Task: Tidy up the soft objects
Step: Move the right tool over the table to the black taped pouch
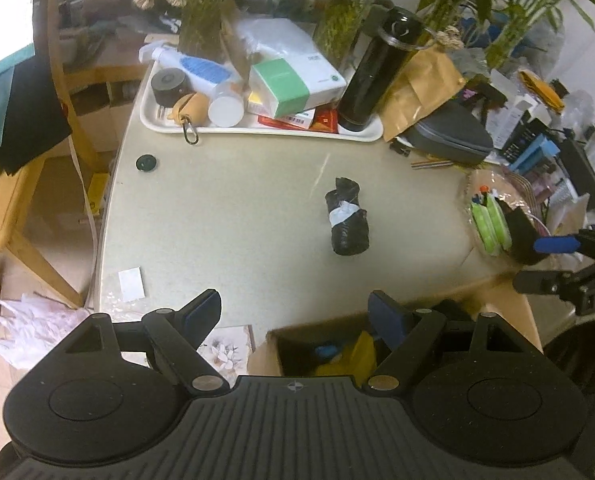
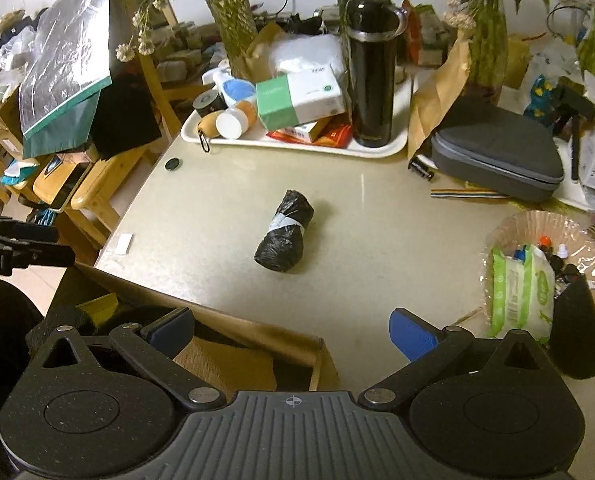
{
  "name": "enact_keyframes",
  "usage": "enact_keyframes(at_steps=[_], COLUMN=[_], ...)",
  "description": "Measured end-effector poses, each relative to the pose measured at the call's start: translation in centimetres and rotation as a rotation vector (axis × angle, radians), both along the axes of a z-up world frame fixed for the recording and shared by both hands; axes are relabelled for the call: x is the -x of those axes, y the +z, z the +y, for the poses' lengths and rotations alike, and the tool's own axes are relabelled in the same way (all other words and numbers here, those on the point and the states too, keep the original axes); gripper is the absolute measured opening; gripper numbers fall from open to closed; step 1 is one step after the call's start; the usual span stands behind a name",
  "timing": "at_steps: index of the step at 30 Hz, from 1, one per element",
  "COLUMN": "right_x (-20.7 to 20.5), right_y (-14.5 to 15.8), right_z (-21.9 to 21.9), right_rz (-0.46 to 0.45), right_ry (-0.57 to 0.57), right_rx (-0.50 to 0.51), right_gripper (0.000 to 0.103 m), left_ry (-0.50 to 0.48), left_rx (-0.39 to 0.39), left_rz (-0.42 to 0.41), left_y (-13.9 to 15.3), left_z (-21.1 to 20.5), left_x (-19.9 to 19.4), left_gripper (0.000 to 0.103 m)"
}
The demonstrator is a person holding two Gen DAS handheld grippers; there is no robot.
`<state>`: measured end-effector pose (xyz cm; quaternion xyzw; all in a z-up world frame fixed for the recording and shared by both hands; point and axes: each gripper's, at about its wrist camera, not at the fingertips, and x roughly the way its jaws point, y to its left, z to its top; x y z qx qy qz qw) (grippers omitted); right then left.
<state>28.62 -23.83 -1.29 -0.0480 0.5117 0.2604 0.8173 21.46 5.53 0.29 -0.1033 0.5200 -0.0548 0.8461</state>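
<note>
A: We start with the biggest thing, the pale table (image 1: 237, 208). It is crowded at the back, where a white tray (image 1: 257, 133) carries a tall black flask (image 1: 371, 76) and a green-and-white tissue box (image 1: 283, 88). Below the near edge we see an open cardboard box (image 2: 257, 344) with soft yellow and blue items inside.

B: And the task's own thing?

A: A black rolled bundle (image 2: 283, 234) with a pale band round it lies alone on the bare middle of the table, well apart from both tools. A green wipes pack (image 2: 521, 292) sits in a wicker basket (image 2: 501, 228) on our right.

B: The grippers?

A: Our left gripper (image 1: 295, 312) stands wide with nothing between its blue pads, poised over the table edge and the box. Our right gripper (image 2: 293, 330) is likewise spread wide and empty.

B: So which step are we in?

A: We judge we are between items, turning toward the bundle. The next move calls for reaching one gripper forward, straddling the roll across its narrow width, and closing gently, since it looks squashy.

B: Any writing?

A: Little. We read "DA" on the right gripper's side in the left view; the tissue box print is too small to read.
</note>
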Motion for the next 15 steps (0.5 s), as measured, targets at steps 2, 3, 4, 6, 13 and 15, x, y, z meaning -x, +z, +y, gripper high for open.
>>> enact_keyframes(at_steps=[2,3,4,6,13,15], right_x=[-0.5,-0.9,-1.3,-1.9,-4.1,-4.6], right_y=[-0.2,-0.3,-0.4,-0.7,-2.1,-2.6], right_z=[0.3,0.4,0.5,0.7,1.0,1.0], right_rz=[0.024,0.042,0.054,0.073,0.157,0.175], right_ry=[0.001,-0.001,-0.001,-0.002,-0.021,-0.026], right_rx=[0.009,0.016,0.021,0.029,0.051,0.057], right_gripper=[0.103,0.103,0.103,0.103,0.103,0.103], left_ry=[0.005,0.007,0.009,0.011,-0.001,-0.004], left_rx=[0.008,0.014,0.020,0.028,0.049,0.063], left_rz=[0.018,0.029,0.041,0.063,0.132,0.151], left_y=[-0.2,-0.3,-0.5,-0.8,-2.0,-2.3], left_z=[0.1,0.1,0.2,0.2,0.1,0.2], left_x=[-0.6,-0.9,-1.2,-1.8,-3.7,-4.1], left_gripper=[0.081,0.081,0.081,0.081,0.081,0.081])
